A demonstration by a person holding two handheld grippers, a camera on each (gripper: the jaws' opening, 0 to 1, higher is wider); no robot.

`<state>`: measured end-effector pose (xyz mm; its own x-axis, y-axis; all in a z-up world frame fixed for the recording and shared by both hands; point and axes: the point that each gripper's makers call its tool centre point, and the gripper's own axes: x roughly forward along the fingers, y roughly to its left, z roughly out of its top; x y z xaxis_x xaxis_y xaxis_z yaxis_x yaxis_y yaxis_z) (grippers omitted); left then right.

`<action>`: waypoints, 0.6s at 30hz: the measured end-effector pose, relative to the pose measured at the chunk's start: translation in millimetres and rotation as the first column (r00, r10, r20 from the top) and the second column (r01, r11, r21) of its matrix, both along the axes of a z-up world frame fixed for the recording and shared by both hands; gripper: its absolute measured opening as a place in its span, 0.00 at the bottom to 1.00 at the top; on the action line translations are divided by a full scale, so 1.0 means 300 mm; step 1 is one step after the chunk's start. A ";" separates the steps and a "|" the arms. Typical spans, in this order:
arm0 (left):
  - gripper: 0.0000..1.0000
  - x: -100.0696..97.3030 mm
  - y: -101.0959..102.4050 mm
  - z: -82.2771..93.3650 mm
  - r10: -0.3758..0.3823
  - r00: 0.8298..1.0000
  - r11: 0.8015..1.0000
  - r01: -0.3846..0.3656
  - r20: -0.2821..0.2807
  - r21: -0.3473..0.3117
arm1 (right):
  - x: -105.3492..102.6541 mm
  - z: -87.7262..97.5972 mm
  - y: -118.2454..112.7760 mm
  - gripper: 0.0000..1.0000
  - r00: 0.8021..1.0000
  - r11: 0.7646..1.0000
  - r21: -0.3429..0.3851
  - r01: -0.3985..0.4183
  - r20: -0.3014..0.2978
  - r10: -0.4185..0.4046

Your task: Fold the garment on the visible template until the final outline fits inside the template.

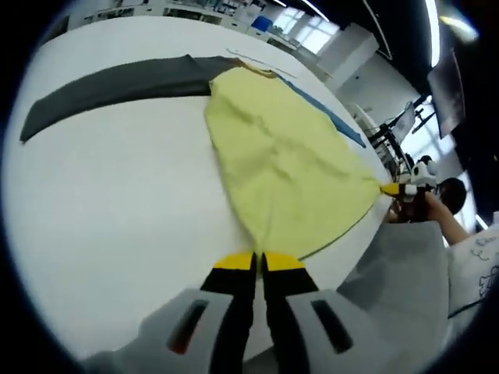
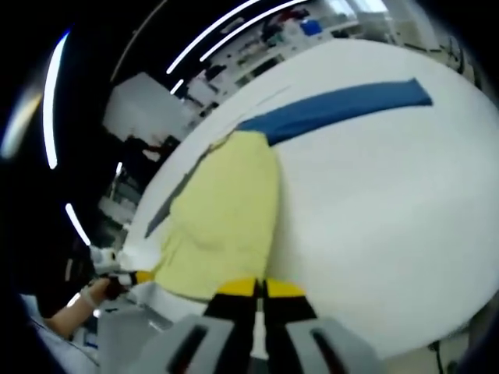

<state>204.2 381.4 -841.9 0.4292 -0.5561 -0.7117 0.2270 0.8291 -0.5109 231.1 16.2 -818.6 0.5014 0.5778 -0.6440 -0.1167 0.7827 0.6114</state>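
I see my left gripper (image 1: 258,262) clamped on the yellow garment's (image 1: 284,160) near hem; my right gripper (image 2: 260,288) pinches its other corner.

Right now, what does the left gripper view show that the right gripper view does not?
The left gripper view gives the grey sleeve at full length; the blue sleeve is a thin strip there, behind the yellow body. The right gripper view gives the reverse: the blue sleeve at full length with its square end, the grey sleeve as a sliver. Both share the white table, the yellow body, and the left gripper and right gripper, each shut on the yellow hem.
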 end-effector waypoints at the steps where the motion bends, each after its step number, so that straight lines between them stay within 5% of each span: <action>1: 0.00 -0.001 0.001 -0.001 0.000 1.000 1.000 0.000 -0.004 0.000 | -0.002 -0.007 -0.003 0.00 1.000 1.000 -0.001 -0.001 -0.005 0.001; 18: 0.00 -0.022 -0.022 -0.016 -0.038 0.999 0.998 0.040 -0.037 0.045 | -0.017 -0.062 -0.010 0.00 0.999 0.999 -0.039 -0.015 -0.031 0.014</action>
